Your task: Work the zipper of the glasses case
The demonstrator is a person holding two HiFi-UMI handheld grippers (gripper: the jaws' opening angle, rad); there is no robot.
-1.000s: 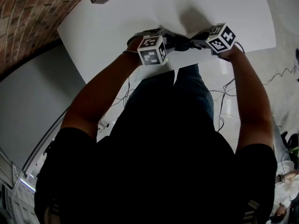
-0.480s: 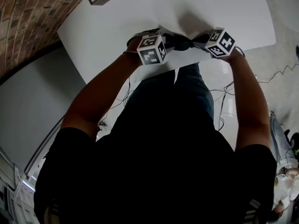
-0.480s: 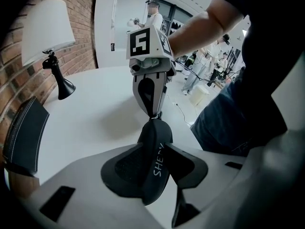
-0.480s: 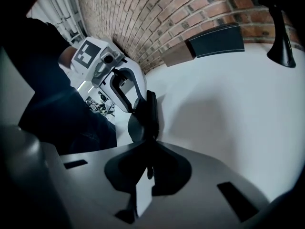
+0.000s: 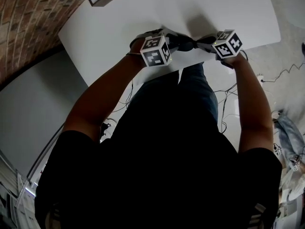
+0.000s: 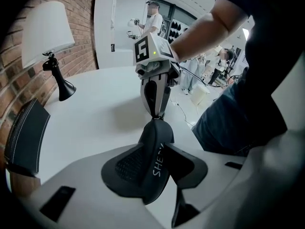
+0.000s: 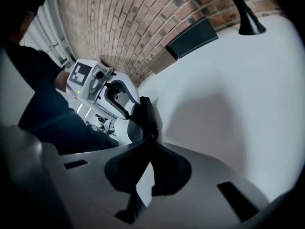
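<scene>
The black glasses case point(image 6: 153, 149), with white lettering on its side, hangs above the near edge of the white table point(image 5: 124, 23). My left gripper point(image 6: 156, 168) is shut on the near end of the case, pads pressed on both sides. My right gripper point(image 7: 151, 140) is shut on the zipper pull at the case's other end point(image 7: 144, 118). From the left gripper view the right gripper point(image 6: 157, 114) points down onto the case's far tip. In the head view the case point(image 5: 187, 44) shows as a dark shape between the two marker cubes; its zipper line is too dark to follow.
A table lamp point(image 6: 48, 35) stands at the back by the brick wall point(image 7: 124, 27). A black flat folder point(image 6: 26, 135) leans against that wall. Cables point(image 5: 228, 104) lie on the floor beyond the table's edge. People point(image 6: 152, 18) stand in the background.
The right gripper has rolled a little at the wrist and its cube has shifted slightly in the head view. The left gripper and the case stay where they were.
</scene>
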